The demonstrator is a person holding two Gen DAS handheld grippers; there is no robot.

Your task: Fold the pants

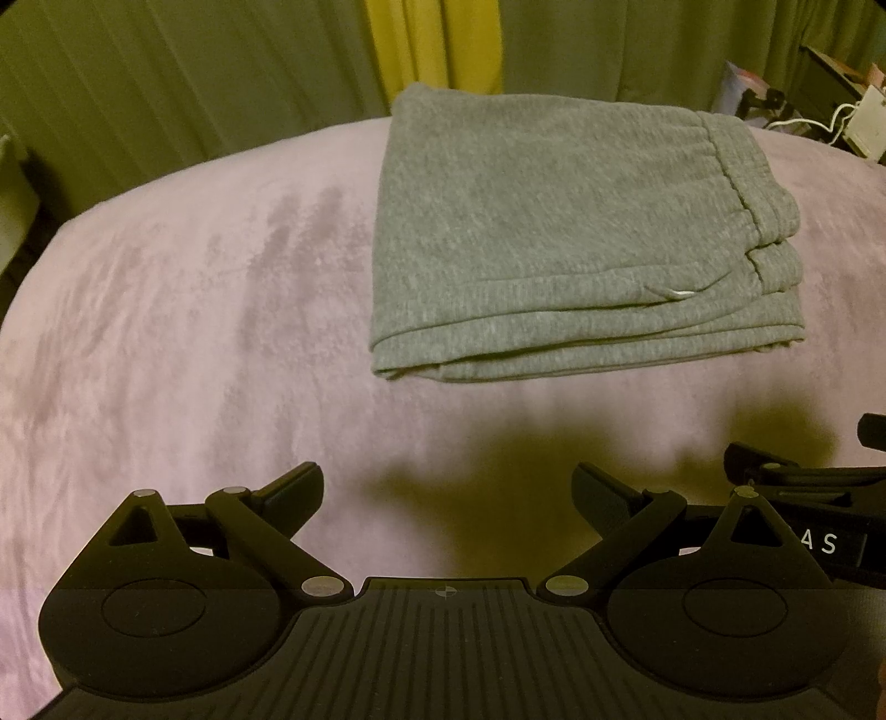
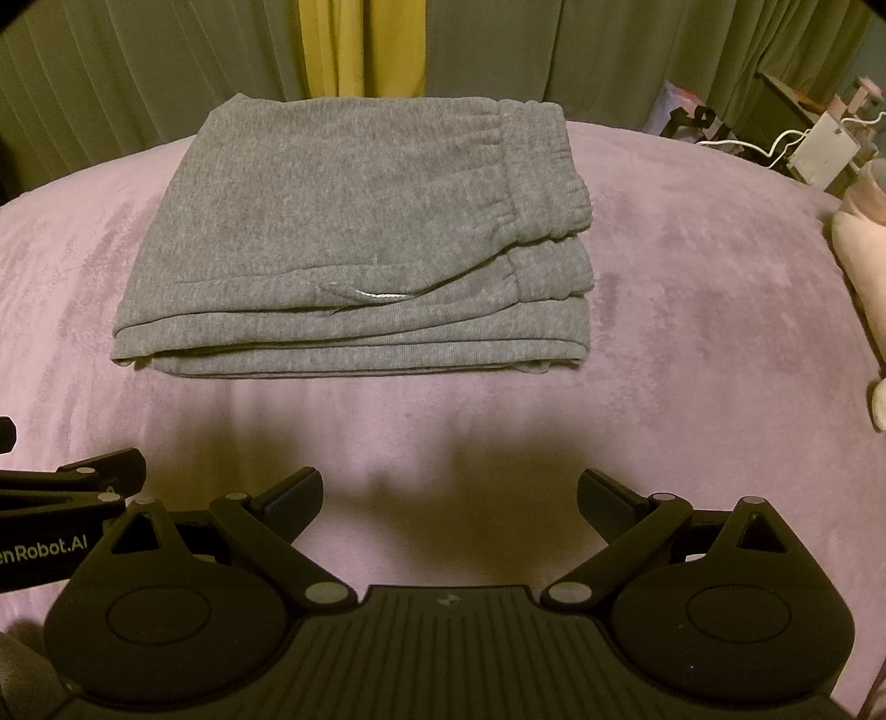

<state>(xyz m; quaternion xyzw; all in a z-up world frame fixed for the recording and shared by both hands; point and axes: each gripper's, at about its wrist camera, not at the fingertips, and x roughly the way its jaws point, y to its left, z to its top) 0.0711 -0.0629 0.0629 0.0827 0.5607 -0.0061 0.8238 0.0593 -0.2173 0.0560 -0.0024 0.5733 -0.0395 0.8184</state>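
Grey pants lie folded in a flat stack of several layers on a pink blanket; the elastic waistband is on the right side. In the right wrist view the pants sit ahead and left of centre. My left gripper is open and empty, held over the blanket short of the stack's near edge. My right gripper is open and empty, also short of the stack. Each gripper shows at the edge of the other's view, side by side.
Green and yellow curtains hang behind the bed. A white device with cables and dark clutter stand at the back right. A pale pink soft object lies at the right edge of the blanket.
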